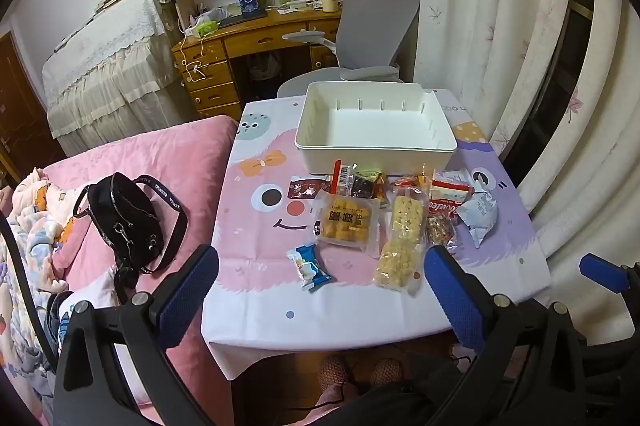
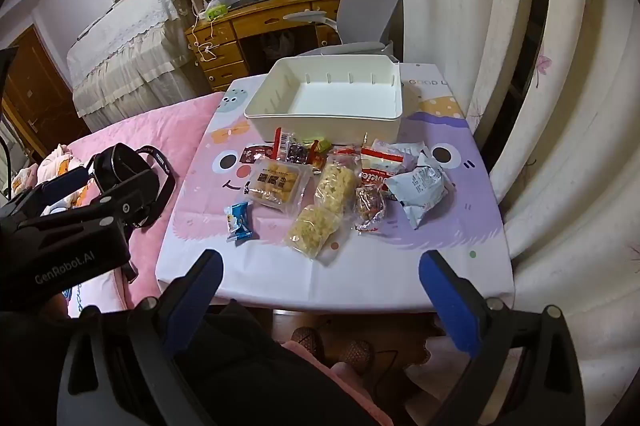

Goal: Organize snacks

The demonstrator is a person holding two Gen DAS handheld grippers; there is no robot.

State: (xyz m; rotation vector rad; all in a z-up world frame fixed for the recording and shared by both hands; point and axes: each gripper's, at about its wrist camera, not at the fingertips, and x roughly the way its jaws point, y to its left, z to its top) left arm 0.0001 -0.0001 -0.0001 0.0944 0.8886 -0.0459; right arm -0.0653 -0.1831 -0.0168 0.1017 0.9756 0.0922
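A small table (image 1: 256, 306) under a cartoon cloth — pink and purple fuzzy faces, with "GOOD" printed at its far right corner — carries everything for the task. At its far end sits the white bin (image 2: 328, 122), a wide rectangular tub with shallow slots along its inner walls and nothing inside it. The snacks lie in a loose cluster just in front of the bin, on the cloth.

The largest is a long clear pack of pale puffed-rice cakes (image 2: 322, 206), lying lengthwise toward the near edge. Left of it is a clear tray pack of golden pastries (image 2: 274, 184) with dark square characters on its label. To the right, a crumpled grey-white bag (image 2: 420, 190) carries fine print too small to read, and it overlaps a red-and-white packet (image 2: 376, 166) whose script lettering is only partly visible — perhaps a wafer brand. Beside them is a clear-wrapped nut bar (image 2: 370, 206). A small blue-and-white sweet (image 2: 239, 222) lies alone nearest the left, and several small dark and red wrappers (image 2: 292, 150) crowd against the bin's front wall.

The left gripper (image 1: 322, 290) hangs over the near edge of the table with its blue-padded fingers spread wide and nothing between them; its black body reads "GenRobot.AI" in the right wrist view. The right gripper (image 2: 320, 290) is likewise spread wide and empty, above the near edge.
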